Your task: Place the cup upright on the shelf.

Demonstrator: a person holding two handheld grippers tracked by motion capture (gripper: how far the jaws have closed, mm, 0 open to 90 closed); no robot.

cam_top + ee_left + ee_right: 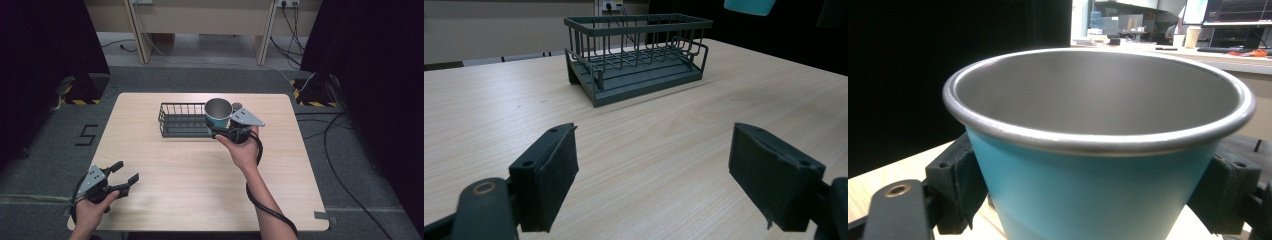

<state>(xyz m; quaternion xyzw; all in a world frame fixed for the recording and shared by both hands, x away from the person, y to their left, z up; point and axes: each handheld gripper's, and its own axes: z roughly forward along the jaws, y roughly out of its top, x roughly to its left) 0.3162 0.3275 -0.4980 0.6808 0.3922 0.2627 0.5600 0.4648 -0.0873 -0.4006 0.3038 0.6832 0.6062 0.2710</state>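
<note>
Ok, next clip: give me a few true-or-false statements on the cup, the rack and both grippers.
1. The right gripper is shut on the teal metal cup. True.
2. The cup lies on its side. False: it is upright, mouth up.
3. The left gripper holds the wire dish rack. False: its jaws are open with nothing between them, near the table's front left corner.
4. The rack has nothing in it. True.
5. The cup stands at the table's left edge. False: it is held at the rack's right end.
</note>
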